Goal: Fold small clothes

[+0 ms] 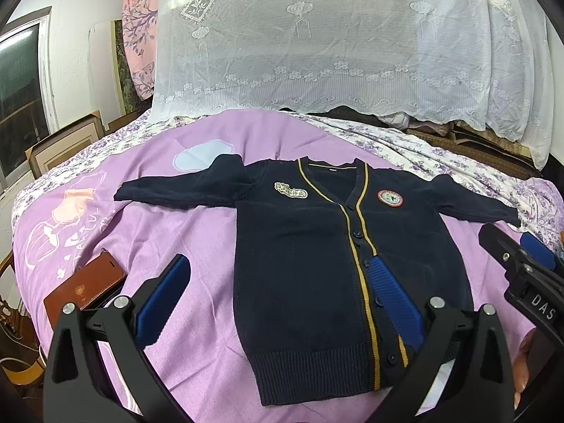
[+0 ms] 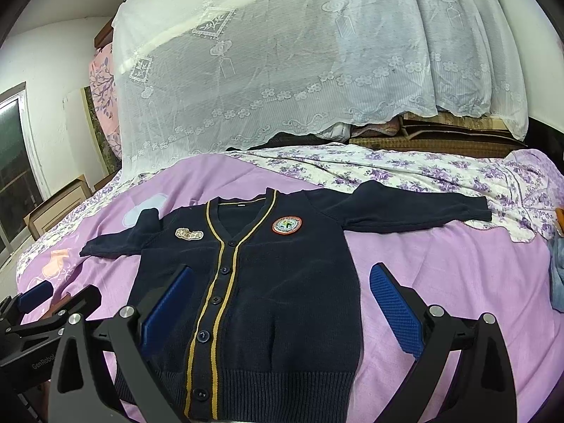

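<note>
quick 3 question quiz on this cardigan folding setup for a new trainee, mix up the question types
1. True or false: the navy cardigan lies flat on the purple bedspread, front up, both sleeves spread out.
2. Multiple choice: the left gripper and the right gripper are A) both open and holding nothing, B) both shut on a sleeve, C) one open and one shut.
3. Short answer: what lies on the bedspread to the left of the cardigan, near the left gripper?

Key:
1. True.
2. A.
3. A brown wallet-style case, lying apart from the cardigan.
</note>
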